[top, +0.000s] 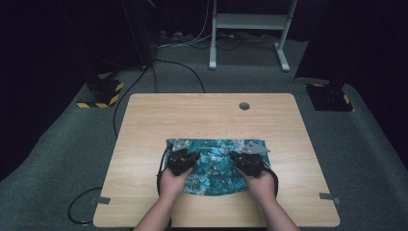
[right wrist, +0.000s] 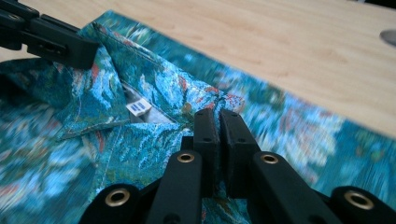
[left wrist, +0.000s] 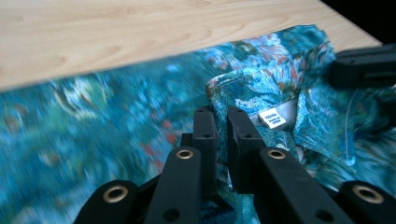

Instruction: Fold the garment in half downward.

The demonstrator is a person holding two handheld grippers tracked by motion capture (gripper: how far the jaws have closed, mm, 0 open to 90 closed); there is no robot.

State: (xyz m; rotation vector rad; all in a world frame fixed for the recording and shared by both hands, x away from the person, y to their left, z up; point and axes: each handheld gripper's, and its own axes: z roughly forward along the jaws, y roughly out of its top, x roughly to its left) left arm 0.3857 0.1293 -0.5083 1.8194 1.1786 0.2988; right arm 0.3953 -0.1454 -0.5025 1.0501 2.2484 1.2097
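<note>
Shirt (top: 216, 166) pinched in left gripper (left wrist: 221, 122) and right gripper (right wrist: 217, 122)

two bare forearms entering from the bottom edge, angled slightly inward, left hand (top: 172, 184) wrapped around the left gripper (left wrist: 221, 122), right hand (top: 262, 184) around the right gripper (right wrist: 217, 122), both pointing away from the person, jaws pinched together
</note>
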